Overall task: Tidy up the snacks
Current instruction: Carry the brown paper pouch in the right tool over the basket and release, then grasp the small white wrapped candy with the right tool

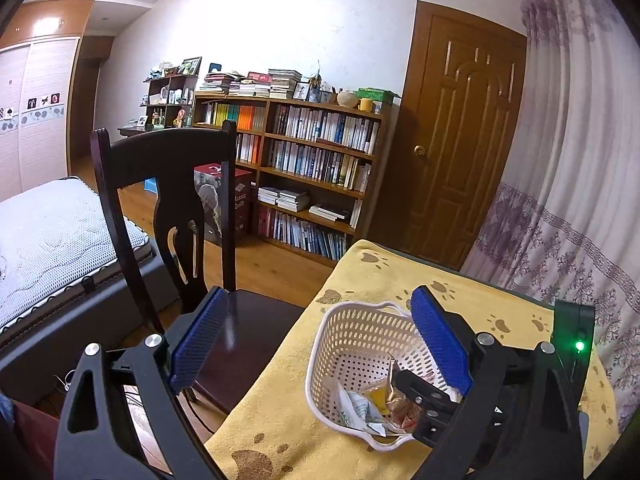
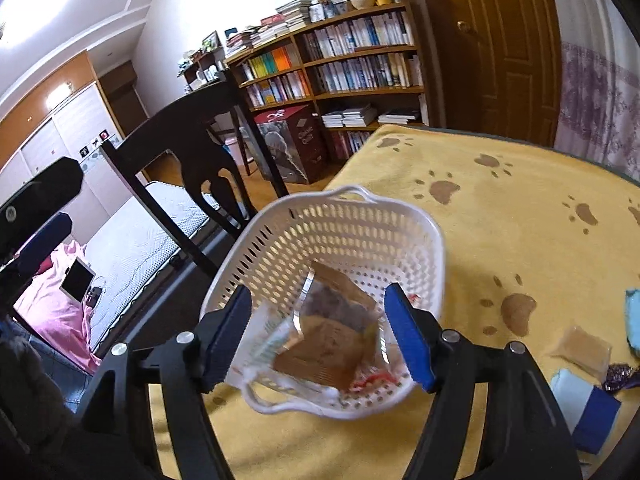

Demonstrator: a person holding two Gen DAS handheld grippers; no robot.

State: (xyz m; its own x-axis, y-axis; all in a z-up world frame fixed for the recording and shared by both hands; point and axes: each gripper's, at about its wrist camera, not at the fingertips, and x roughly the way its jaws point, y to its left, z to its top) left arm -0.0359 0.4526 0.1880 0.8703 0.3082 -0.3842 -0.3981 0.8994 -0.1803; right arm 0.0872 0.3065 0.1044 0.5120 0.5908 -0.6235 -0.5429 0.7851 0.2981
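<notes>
While the right gripper (image 2: 316, 336) stood wide over the basket (image 2: 420, 240) with a brown snack packet (image 2: 320, 348) between its jaws, and the left gripper (image 1: 320, 340) gaped empty, the packet risked catching the rim and spilling onto the table (image 2: 500, 208).

Table under yellow paw-print cloth (image 2: 520, 240), white basket (image 2: 360, 216), loose snack packets (image 2: 582, 346)

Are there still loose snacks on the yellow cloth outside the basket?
Yes, the right wrist view shows a small tan packet and a blue and white packet lying on the yellow cloth, right of the white basket.
</notes>
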